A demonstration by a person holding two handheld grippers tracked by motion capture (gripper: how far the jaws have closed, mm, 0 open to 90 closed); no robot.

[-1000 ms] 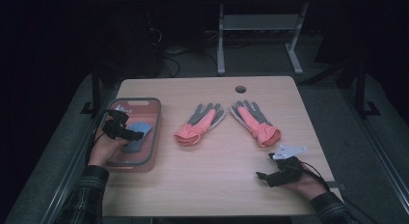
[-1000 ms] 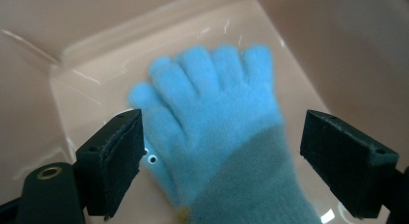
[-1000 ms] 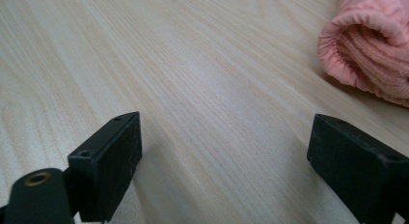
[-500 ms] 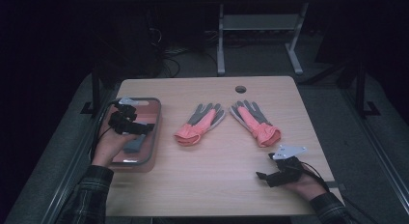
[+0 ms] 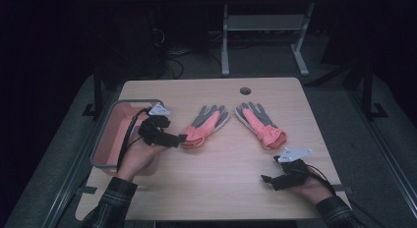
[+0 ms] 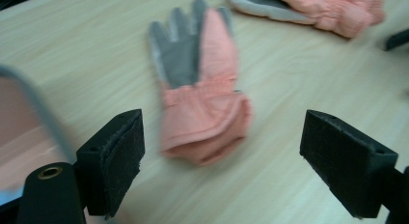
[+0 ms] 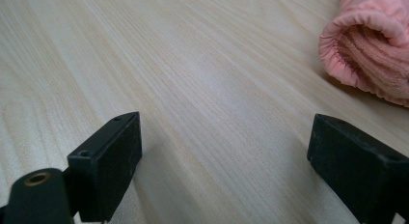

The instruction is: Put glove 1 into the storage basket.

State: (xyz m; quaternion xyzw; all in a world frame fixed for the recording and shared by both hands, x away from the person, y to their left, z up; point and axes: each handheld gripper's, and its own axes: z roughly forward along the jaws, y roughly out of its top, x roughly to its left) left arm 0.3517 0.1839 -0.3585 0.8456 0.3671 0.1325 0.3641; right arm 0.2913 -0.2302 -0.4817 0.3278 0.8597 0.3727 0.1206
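Two pink and grey gloves lie palm up on the wooden table. The left glove [image 5: 206, 125] [image 6: 202, 93] has its pink cuff turned toward me. My left gripper [image 5: 177, 138] [image 6: 241, 161] is open just short of that cuff, its jaws wide apart with nothing between them. The right glove [image 5: 260, 124] [image 6: 328, 7] lies beside it, fingers toward the far edge. My right gripper [image 5: 267, 179] [image 7: 231, 166] rests open near the table's front right, over bare wood, with the right glove's cuff [image 7: 371, 55] ahead and to the side.
A grey-rimmed tray [image 5: 105, 134] [image 6: 34, 98] with a pink bottom sits at the table's left edge, right behind my left hand. A round cable hole [image 5: 245, 91] is near the far edge. A metal stand [image 5: 265, 26] stands behind the table.
My left gripper has moved right from above the tray to the left glove's cuff. The right gripper and both gloves have stayed put.
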